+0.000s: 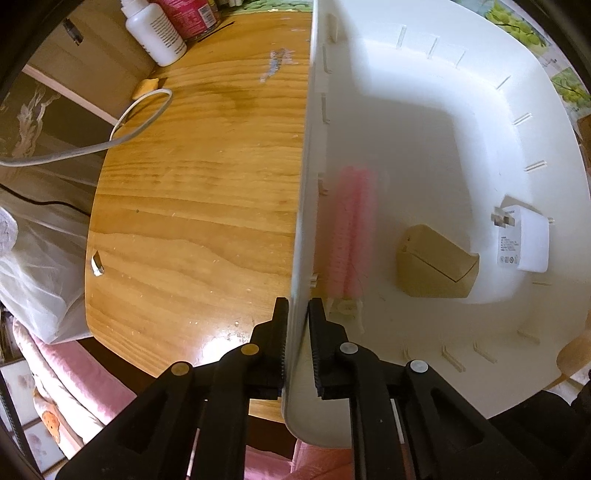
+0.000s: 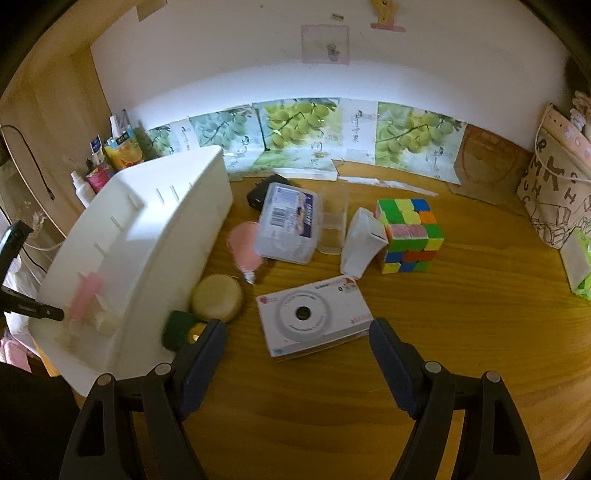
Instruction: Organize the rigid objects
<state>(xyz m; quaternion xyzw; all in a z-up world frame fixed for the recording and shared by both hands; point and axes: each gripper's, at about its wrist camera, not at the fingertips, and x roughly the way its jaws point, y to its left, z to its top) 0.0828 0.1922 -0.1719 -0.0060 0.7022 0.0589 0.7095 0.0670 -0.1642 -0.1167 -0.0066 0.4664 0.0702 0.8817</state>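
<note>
A white bin (image 1: 406,129) stands on the wooden table (image 1: 203,184). My left gripper (image 1: 298,306) points down and is shut on the bin's left wall. Inside lie a blurred pink item (image 1: 351,229), a tan box (image 1: 436,266) and a white charger (image 1: 524,240). In the right wrist view the bin (image 2: 147,229) looks tilted. My right gripper (image 2: 299,326) is open, hanging above a white camera box (image 2: 314,317). Behind that are a colour cube (image 2: 410,236), a white carton (image 2: 360,242), a clear labelled box (image 2: 288,225), a pink item (image 2: 243,243), a beige disc (image 2: 218,297) and a green item (image 2: 181,328).
A white bottle (image 1: 155,33) and a grey cable (image 1: 110,136) sit at the table's far left. A plastic bag (image 1: 37,277) lies off that edge. Grape-print cartons (image 2: 295,129) line the back wall, with a printed bag (image 2: 554,199) at the right. Bare wood (image 2: 480,332) shows at the front right.
</note>
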